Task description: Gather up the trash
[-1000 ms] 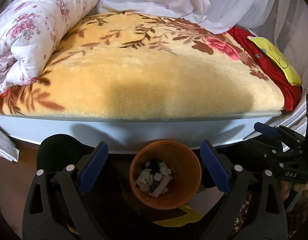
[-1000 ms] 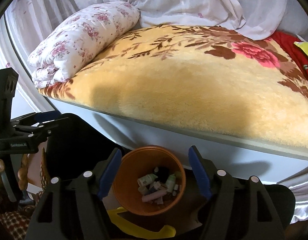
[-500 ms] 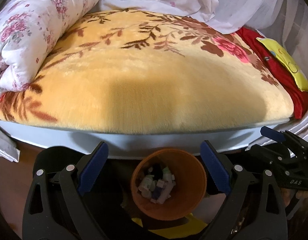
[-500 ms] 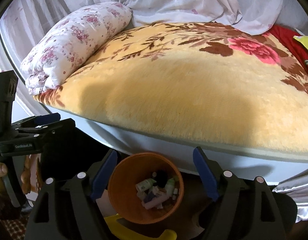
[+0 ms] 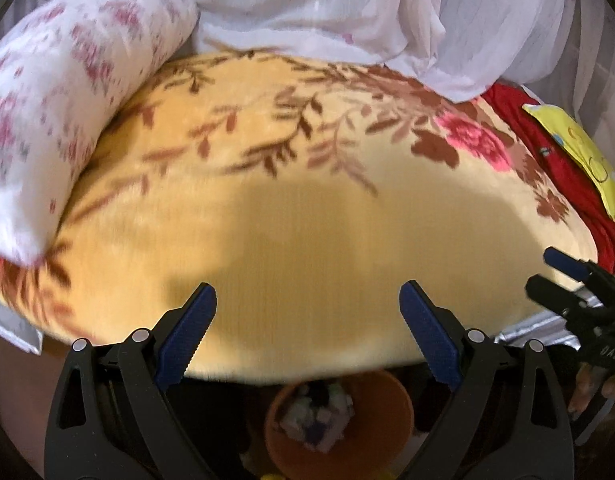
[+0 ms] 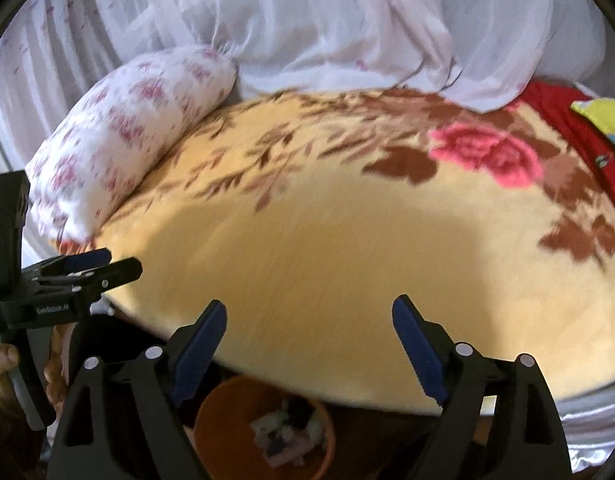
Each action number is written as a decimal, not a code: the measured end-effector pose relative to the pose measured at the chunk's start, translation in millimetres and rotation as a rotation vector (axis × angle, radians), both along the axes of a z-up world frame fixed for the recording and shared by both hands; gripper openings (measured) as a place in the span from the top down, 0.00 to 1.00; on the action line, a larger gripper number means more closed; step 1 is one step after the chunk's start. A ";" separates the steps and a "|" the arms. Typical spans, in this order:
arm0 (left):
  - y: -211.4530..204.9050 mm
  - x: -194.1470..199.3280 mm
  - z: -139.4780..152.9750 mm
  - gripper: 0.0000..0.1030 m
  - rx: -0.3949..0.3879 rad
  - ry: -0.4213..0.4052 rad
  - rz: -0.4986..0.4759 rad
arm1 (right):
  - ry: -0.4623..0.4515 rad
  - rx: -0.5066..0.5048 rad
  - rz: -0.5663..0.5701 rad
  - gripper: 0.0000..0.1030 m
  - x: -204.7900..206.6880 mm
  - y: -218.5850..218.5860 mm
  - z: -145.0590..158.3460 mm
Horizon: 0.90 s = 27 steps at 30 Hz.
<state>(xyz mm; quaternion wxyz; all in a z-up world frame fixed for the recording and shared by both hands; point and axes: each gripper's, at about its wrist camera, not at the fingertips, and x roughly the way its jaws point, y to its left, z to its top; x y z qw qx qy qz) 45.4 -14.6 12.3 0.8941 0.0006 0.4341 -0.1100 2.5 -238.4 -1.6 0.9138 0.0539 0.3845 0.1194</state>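
Trash (image 5: pixel 316 416) lies as a blurred heap of small pale pieces in the bottom of the orange bin (image 5: pixel 371 408), and that bin stands on the floor just below the near edge of the yellow blanket (image 5: pixel 315 240). Directly above the bin in the left wrist view, the left gripper (image 5: pixel 307 336) has its blue-padded jaws spread wide with nothing between them, their tips over the blanket's near edge. The right gripper (image 6: pixel 309 344) is likewise spread and holds nothing, with the bin (image 6: pixel 227 420) and its trash (image 6: pixel 287 432) low between its jaws. Each gripper shows at the side of the other's view, apart from the bin. Beyond the bin the blanket, printed with brown leaves and a pink flower (image 6: pixel 487 154), covers the bed. A rolled white quilt with pink flowers (image 5: pixel 67 120) rests on the blanket's far left side, white netting (image 5: pixel 347 12) is heaped past its far edge, and a yellow cushion (image 5: pixel 575 152) lies on red cloth (image 5: pixel 547 152) at its right.
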 end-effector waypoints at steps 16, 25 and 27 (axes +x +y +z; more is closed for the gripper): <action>-31.3 135.1 17.3 0.10 0.021 -0.196 0.064 | -0.195 -0.017 -0.172 0.05 135.6 -39.8 43.1; -26.7 200.9 26.2 0.10 0.027 -0.305 0.143 | -0.337 -0.038 -0.315 0.05 182.6 -57.5 51.3; -20.9 203.3 25.2 0.10 0.029 -0.335 0.163 | -0.355 -0.062 -0.355 0.05 185.6 -61.6 41.5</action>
